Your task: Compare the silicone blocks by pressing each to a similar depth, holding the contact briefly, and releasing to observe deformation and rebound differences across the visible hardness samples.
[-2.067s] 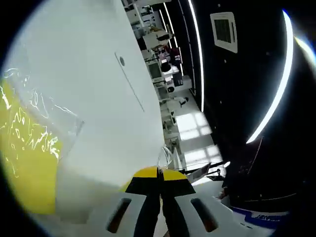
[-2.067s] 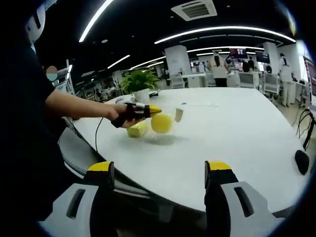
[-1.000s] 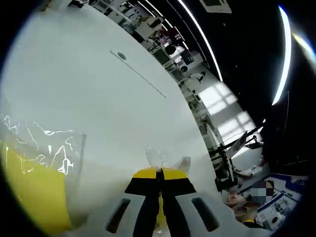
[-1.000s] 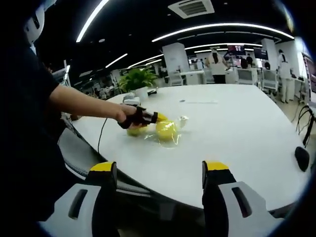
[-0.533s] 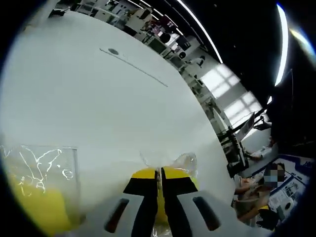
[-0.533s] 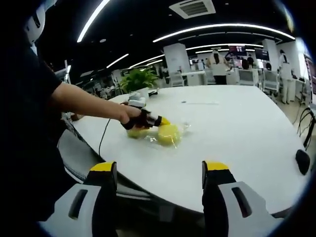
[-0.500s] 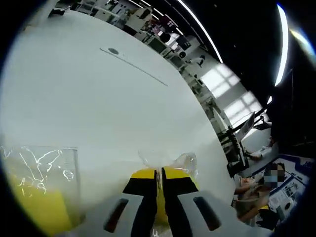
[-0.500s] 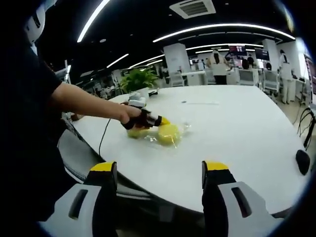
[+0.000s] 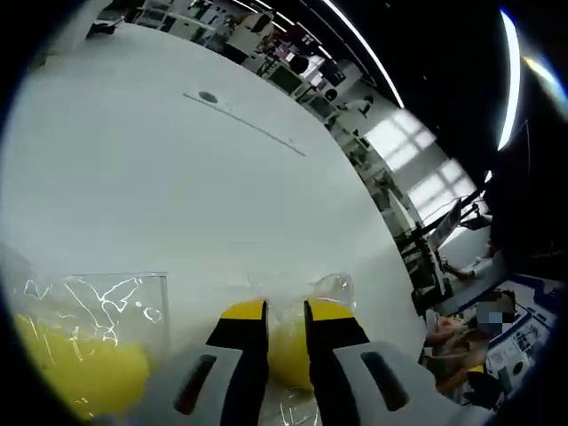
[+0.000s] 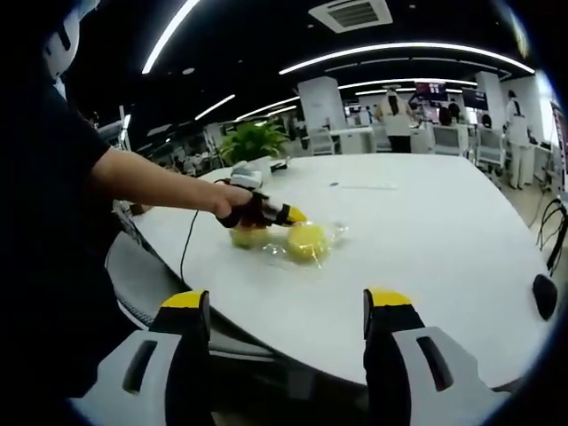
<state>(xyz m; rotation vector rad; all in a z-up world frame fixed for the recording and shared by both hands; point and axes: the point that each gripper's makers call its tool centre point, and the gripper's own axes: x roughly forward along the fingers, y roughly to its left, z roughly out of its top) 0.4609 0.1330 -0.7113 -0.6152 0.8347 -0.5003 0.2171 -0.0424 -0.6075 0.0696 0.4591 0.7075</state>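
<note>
A round yellow silicone block (image 9: 286, 353) in a clear plastic bag lies on the white table (image 9: 177, 177), right under my left gripper (image 9: 286, 312). The jaws stand slightly apart, with the block showing in the gap. A second yellow block (image 9: 80, 373) in its own clear bag lies at the lower left. From the right gripper view, a person's hand holds the left gripper (image 10: 288, 214) against the round block (image 10: 307, 241), with the other block (image 10: 244, 237) beside it. My right gripper (image 10: 286, 302) hangs wide open off the table's near edge, holding nothing.
A potted plant (image 10: 251, 142) stands at the table's far side behind the blocks. A black cable (image 10: 184, 253) runs off the left edge. A dark object (image 10: 543, 295) lies at the right edge. Desks and people fill the room beyond.
My left gripper came down to the table with the bagged round block and its jaws, shut on the bag before, have parted. The right gripper has stayed put.
</note>
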